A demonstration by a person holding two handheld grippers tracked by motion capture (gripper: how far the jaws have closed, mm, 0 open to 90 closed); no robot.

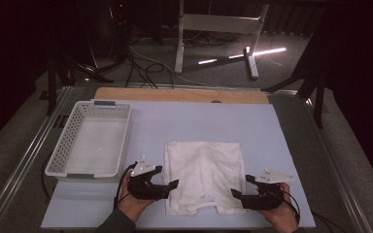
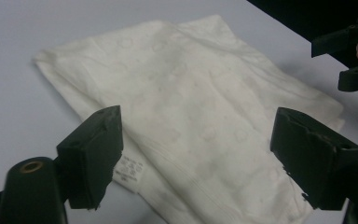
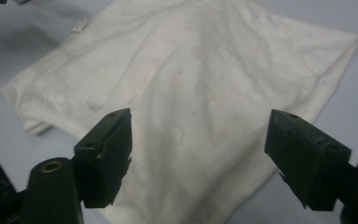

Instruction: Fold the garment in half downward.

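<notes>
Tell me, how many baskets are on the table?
1. The white basket with holes in its walls sits on the table's left side, left of the folded white cloth and beyond the left gripper. None looks hidden.

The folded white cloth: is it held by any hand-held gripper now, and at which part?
Nothing is held. The folded white cloth lies flat on the table. The left hand-held gripper and the right hand-held gripper stand open at its near corners.
</notes>
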